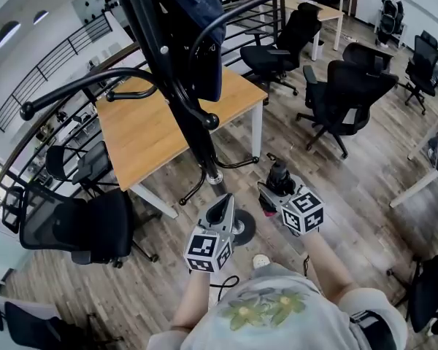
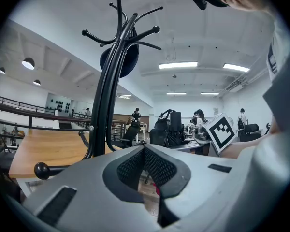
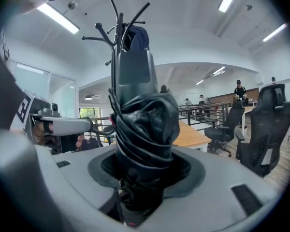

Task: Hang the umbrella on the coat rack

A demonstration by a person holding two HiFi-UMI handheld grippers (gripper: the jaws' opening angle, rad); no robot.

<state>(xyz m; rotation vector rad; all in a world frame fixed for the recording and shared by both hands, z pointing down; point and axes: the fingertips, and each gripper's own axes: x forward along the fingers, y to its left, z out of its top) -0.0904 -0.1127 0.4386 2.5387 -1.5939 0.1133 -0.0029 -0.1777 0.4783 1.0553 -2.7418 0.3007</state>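
Note:
The black coat rack (image 1: pixel 186 100) rises just ahead of me, with curved arms and knobbed hooks. A dark blue item (image 1: pixel 197 28) hangs near its top. My right gripper (image 1: pixel 271 193) is shut on a folded black umbrella (image 1: pixel 279 175), which stands upright between the jaws a little right of the pole. In the right gripper view the umbrella (image 3: pixel 145 129) fills the centre, with the rack (image 3: pixel 117 37) behind it. My left gripper (image 1: pixel 223 201) is shut with nothing in it, close to the pole's foot. The left gripper view shows the pole (image 2: pixel 106 95) at the left and the marker cube of the right gripper (image 2: pixel 221 131).
A wooden table (image 1: pixel 146 130) stands behind the rack, against a black railing (image 1: pixel 58 57). Black office chairs sit at the right (image 1: pixel 350 93) and at the left (image 1: pixel 87 224). The rack's round base (image 1: pixel 242 228) lies on the plank floor by my feet.

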